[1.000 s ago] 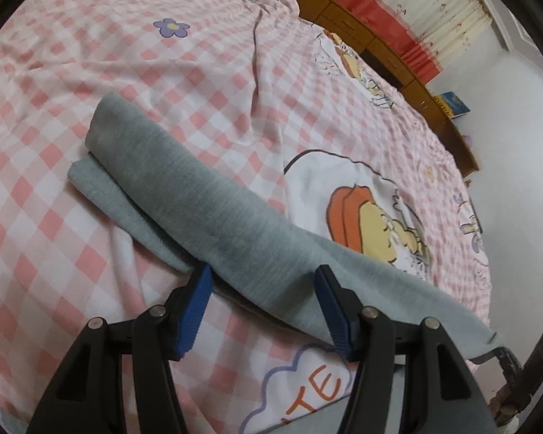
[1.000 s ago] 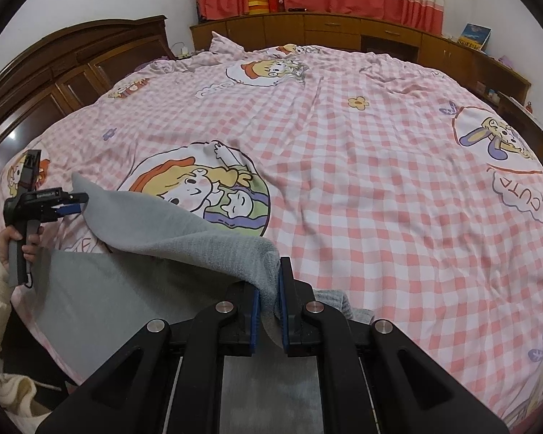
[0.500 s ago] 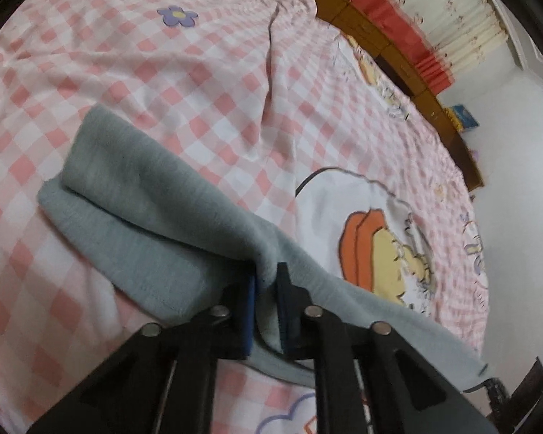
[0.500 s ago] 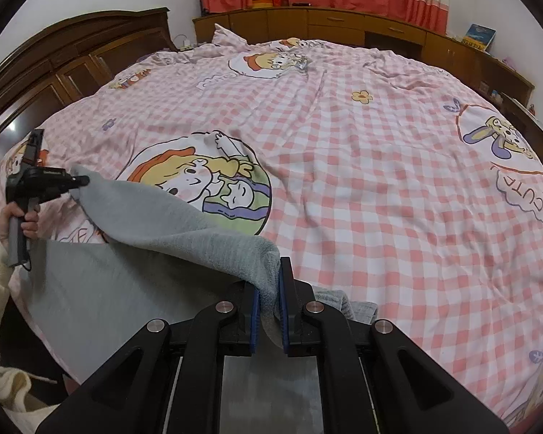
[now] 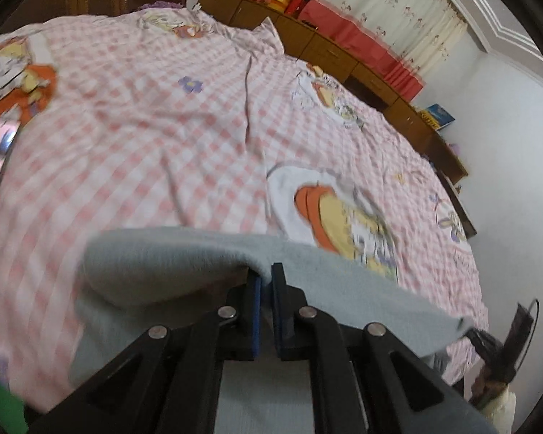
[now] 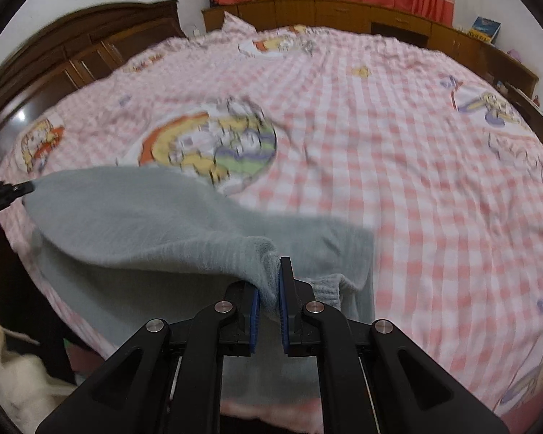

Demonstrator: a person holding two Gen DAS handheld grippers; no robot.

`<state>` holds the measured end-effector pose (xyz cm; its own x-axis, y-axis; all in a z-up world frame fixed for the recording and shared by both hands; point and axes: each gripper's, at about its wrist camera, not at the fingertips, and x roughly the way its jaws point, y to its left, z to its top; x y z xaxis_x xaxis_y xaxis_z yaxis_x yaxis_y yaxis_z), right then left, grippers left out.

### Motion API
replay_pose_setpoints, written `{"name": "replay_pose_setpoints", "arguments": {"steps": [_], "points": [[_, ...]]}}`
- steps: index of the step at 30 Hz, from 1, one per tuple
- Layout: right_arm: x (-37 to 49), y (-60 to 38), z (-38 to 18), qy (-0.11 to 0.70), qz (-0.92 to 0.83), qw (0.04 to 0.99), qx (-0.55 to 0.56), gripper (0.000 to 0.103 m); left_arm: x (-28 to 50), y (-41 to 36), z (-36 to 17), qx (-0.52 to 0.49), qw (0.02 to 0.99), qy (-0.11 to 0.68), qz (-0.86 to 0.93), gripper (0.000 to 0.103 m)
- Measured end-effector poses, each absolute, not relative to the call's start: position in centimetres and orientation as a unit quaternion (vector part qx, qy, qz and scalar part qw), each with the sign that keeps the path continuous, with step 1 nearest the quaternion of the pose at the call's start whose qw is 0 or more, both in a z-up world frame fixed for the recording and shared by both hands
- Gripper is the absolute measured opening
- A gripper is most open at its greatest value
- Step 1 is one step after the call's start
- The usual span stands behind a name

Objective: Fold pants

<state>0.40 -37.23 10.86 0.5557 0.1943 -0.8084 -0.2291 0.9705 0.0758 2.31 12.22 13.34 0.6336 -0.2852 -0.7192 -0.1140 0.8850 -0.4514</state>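
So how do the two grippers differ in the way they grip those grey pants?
The right gripper pinches a thick, ribbed bunch of the grey pants, seemingly the waistband. The left gripper clamps a thinner, smooth edge, with less cloth between its pads. Both are shut on the pants, holding them lifted above the pink checked bedsheet.

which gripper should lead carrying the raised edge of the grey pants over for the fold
Neither clearly: the left gripper and right gripper each clamp the grey pants edge, so they probably move together.

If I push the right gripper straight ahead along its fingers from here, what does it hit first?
The right gripper is shut on the gray pants, so that fabric goes with it. Beyond lies more of the pants, then the pink checkered bedspread, which it probably meets first; depth is unclear.
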Motion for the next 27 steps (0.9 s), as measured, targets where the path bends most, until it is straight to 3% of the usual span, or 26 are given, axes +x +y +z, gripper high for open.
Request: {"name": "replay_pose_setpoints", "arguments": {"steps": [2,5,10,11,12,14,21,27], "points": [[-0.3,-37.5,9.1,0.473,0.109,0.874,-0.022,0.010,-0.2,11.7,11.9,-0.239,0.863,0.442,-0.046,0.005],[-1.4,-38.5,6.9,0.501,0.087,0.861,-0.008,0.021,-2.4,11.1,8.9,-0.240,0.845,0.477,-0.041,0.005],[-4.1,-40.0,7.7,0.497,0.081,0.864,0.011,0.029,-3.5,10.3,4.3,-0.216,0.826,0.520,-0.021,0.005],[-4.7,-40.3,8.1,0.496,0.077,0.865,0.010,0.035,-3.5,10.2,4.0,-0.212,0.827,0.520,-0.019,0.005],[-5.1,-40.6,8.4,0.495,0.069,0.866,0.006,0.047,-3.6,10.1,3.9,-0.211,0.828,0.520,-0.019,0.005],[-5.8,-41.4,9.0,0.488,0.030,0.873,-0.003,0.055,-3.5,10.0,4.2,-0.205,0.832,0.515,-0.020,0.005],[-5.9,-44.7,9.0,0.491,0.041,0.851,0.184,0.055,-4.2,10.6,4.8,-0.216,0.837,0.501,-0.030,0.005],[-3.5,-44.3,7.5,0.508,0.015,0.833,0.221,0.053,-4.5,10.3,5.3,-0.209,0.843,0.494,-0.036,0.005]]}}
